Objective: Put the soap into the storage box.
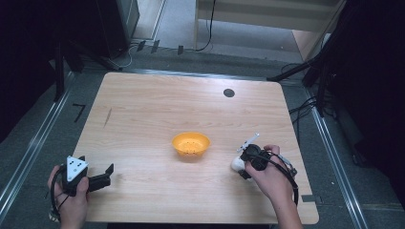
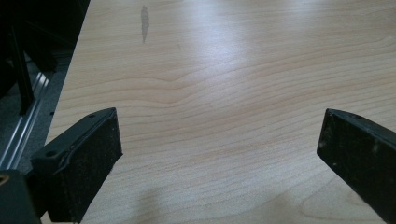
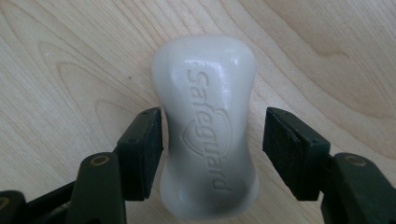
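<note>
Soap bar (image 3: pixel 207 126), white with raised lettering, lies flat on the tabletop (image 3: pixel 70 70) between the jaws of your right claw (image 3: pixel 212 140). Left pad looks to be at the bar's edge; a narrow gap shows at the right pad, so no firm grip yet. Your left claw (image 2: pixel 217 154) rests wide open and holds nothing, near the tabletop's left front edge. Orange bowl (image 1: pixel 191 143) stands near the soap, unfilled. Judged: pickup barely begun; closing, lifting and placing remain.

The waisted bar of soap (image 3: pixel 208 135) was white with an embossed brand mark. The small round plastic bowl (image 1: pixel 191 144) was orange; the wooden surface (image 1: pixel 157 109) pale, wavy-grained; both claws black.
</note>
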Action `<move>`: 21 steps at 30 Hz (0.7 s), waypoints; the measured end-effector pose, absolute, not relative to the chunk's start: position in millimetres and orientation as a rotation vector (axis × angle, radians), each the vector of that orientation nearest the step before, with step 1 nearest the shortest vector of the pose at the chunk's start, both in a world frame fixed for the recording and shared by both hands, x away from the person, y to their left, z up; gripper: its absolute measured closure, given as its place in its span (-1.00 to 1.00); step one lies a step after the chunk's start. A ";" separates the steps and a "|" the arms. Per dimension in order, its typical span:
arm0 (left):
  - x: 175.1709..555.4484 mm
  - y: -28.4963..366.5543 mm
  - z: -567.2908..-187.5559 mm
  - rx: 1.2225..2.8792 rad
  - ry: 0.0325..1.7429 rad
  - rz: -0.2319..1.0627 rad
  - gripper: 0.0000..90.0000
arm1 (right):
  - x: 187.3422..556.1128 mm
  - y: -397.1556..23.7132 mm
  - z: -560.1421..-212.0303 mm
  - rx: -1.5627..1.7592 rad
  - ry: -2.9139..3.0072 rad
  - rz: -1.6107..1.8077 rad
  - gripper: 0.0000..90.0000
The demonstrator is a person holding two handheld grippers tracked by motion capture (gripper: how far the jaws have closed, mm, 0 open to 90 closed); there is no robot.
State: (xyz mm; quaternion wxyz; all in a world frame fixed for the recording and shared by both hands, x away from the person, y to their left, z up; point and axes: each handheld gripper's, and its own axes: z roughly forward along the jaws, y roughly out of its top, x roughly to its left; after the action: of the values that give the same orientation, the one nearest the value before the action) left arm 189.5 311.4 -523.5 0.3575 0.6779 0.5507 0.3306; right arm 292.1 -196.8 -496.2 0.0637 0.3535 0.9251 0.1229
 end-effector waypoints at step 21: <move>189.1 310.8 -523.4 1.748 1.425 0.863 -1.00 | 296.6 -198.1 -507.6 1.047 2.845 0.399 0.11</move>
State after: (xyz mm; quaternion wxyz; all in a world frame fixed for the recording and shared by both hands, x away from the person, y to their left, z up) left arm 189.1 310.8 -523.4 0.3554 0.6767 0.5516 0.3339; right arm 296.6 -198.1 -507.6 0.0417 0.3421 0.9296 0.1303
